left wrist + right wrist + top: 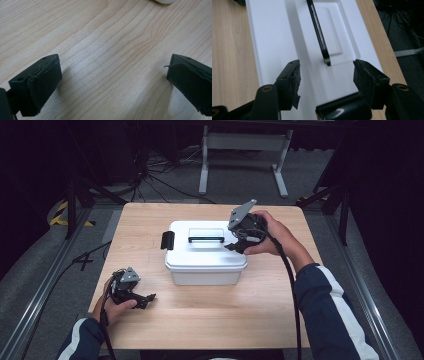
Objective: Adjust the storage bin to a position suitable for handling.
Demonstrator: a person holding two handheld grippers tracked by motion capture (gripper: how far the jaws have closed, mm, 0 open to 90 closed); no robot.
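Observation:
A white plastic box [205, 255] with a shut lid stands in the middle of the wooden table [210, 320]. A black handle [205, 239] lies flat on its lid, and a black latch [167, 240] sits at its left end. My right gripper [235, 245] hovers at the box's right end, pointing left along the lid. In the right gripper view its jaws [327, 71] stand open over the lid [274, 30], with the handle [318, 32] ahead and the right latch [344, 110] just below them. My left gripper [147, 300] rests low at the table's front left, open [113, 72] over bare wood.
A white metal stand [245, 142] and loose cables [160, 170] lie on the floor behind the table. Metal rails run along both sides of the table. A corner of the box [163, 1] shows at the top of the left gripper view.

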